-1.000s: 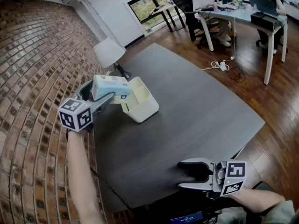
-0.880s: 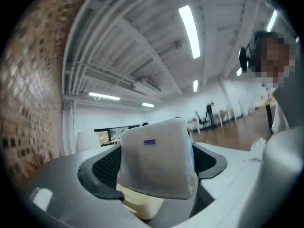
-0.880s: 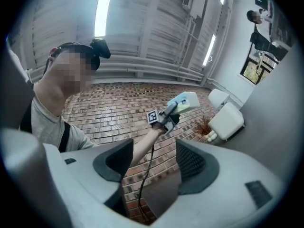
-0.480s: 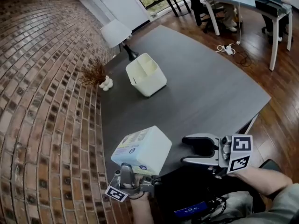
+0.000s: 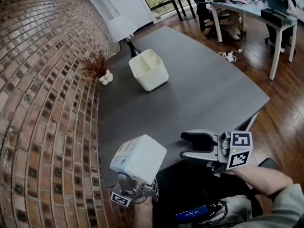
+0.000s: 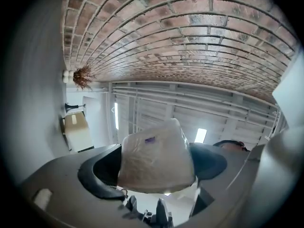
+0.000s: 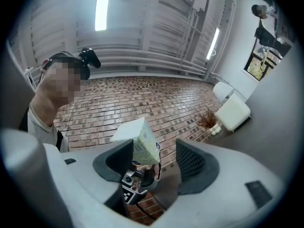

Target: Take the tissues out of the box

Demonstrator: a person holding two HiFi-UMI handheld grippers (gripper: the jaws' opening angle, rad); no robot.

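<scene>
A soft pack of tissues (image 5: pixel 138 159) is held up in the air off the table's near left corner, my left gripper (image 5: pixel 135 178) shut on it from below. In the left gripper view the pack (image 6: pixel 156 158) fills the gap between both jaws (image 6: pixel 156 170). The white plastic box (image 5: pixel 148 70) stands on the dark table (image 5: pixel 204 89) at the far left, with nothing showing in its compartments. My right gripper (image 5: pixel 188 145) hovers at the table's near edge, open and holding nothing. In the right gripper view the pack (image 7: pixel 142 141) shows beyond the open right gripper (image 7: pixel 154 156).
A brick wall (image 5: pixel 42 94) runs along the left. A dried plant with white pebbles (image 5: pixel 97 66) and a white lamp (image 5: pixel 120 27) stand behind the box. People sit at desks (image 5: pixel 256 8) far back, and a power strip (image 5: pixel 228 57) lies on the wooden floor.
My left gripper has carried the tissue pack from above the white box back to the near left, close to my body. The right gripper has hardly moved.
</scene>
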